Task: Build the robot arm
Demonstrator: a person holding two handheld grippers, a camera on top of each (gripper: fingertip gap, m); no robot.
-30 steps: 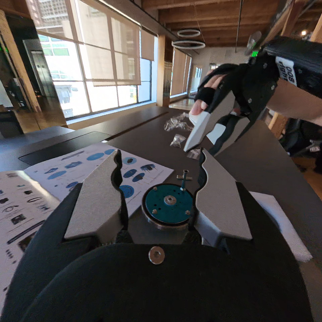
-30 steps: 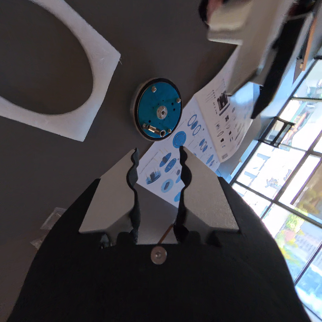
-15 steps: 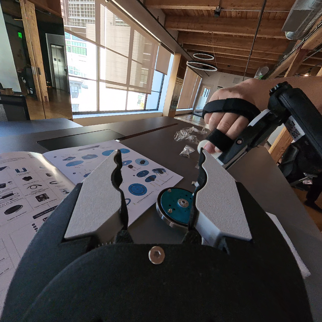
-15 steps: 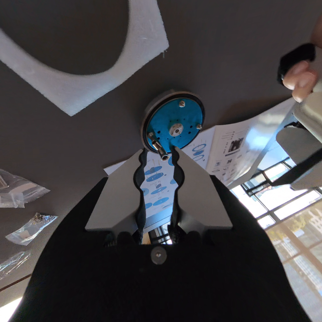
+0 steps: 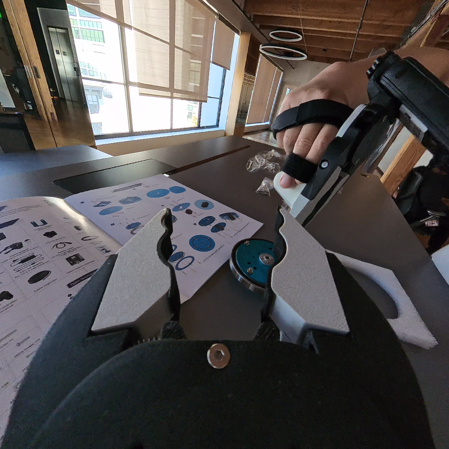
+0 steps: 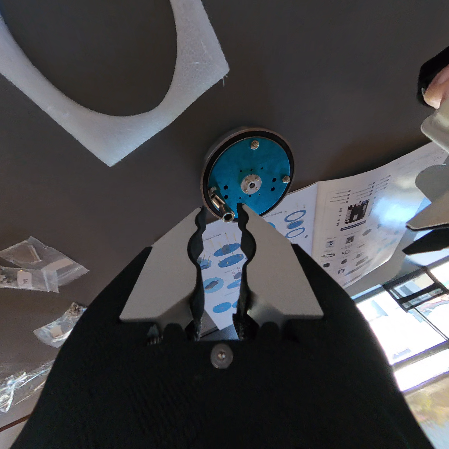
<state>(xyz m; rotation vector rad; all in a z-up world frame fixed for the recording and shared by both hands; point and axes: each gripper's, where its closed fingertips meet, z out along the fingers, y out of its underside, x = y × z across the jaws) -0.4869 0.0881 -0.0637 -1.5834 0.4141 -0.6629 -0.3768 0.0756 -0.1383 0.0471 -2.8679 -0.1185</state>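
Observation:
A round metal disc with a blue face lies flat on the dark table. A small metal socket tool stands on a screw near its rim. My right gripper points down at the disc. Its jaws are a narrow gap apart, with the tool's top end between the fingertips and no clear contact. My left gripper is wide open and empty, low over the table. The disc sits just ahead of its right finger, which hides the tool. The right gripper and the hand holding it reach down behind that finger.
An open instruction booklet lies left of the disc and also shows in the right wrist view. A white foam piece with a round cutout lies on the disc's other side. Small plastic bags of parts lie farther back on the table.
My right gripper has come down to the disc and narrowed its jaws around the socket tool. My left gripper has shifted left, so the disc now sits by its right finger.

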